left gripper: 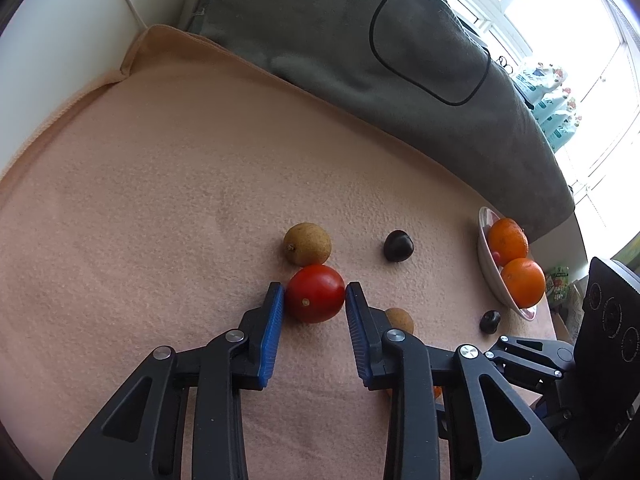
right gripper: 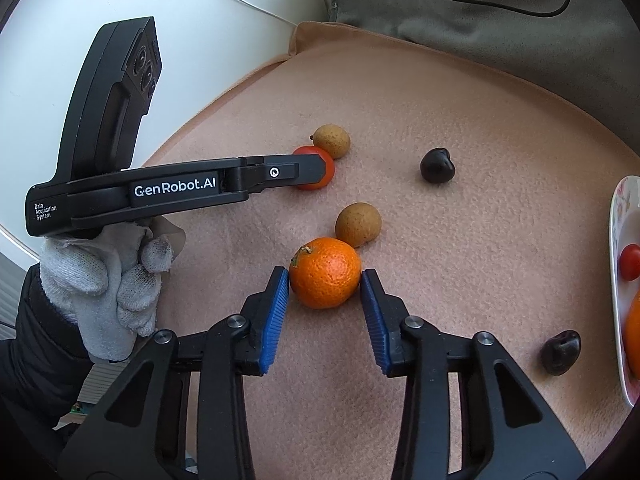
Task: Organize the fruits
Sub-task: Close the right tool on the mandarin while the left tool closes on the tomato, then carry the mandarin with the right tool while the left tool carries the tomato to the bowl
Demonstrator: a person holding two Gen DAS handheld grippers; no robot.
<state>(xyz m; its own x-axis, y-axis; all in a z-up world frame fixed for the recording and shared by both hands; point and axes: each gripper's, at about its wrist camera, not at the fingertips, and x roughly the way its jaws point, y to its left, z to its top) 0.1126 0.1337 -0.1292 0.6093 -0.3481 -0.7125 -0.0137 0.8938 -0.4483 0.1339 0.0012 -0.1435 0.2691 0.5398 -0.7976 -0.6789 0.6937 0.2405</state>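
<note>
A red tomato (left gripper: 315,294) lies on the peach cloth (left gripper: 160,200), and my left gripper (left gripper: 314,286) is shut on it, a blue pad against each side. In the right wrist view that gripper (right gripper: 316,168) comes in from the left, held by a gloved hand (right gripper: 116,280), and covers part of the tomato (right gripper: 326,178). My right gripper (right gripper: 325,271) is shut on a mandarin (right gripper: 325,280) with a green stem; both pads touch its sides. A white bowl (left gripper: 490,276) at the right holds two oranges (left gripper: 508,240) and a small red fruit (right gripper: 631,262).
Two brown round fruits (right gripper: 332,141) (right gripper: 358,224) lie close behind the held ones, each touching its neighbour. Two dark fruits (right gripper: 437,171) (right gripper: 561,352) lie loose on the cloth toward the bowl. A grey cushion (left gripper: 360,40) with a black cable borders the cloth at the back.
</note>
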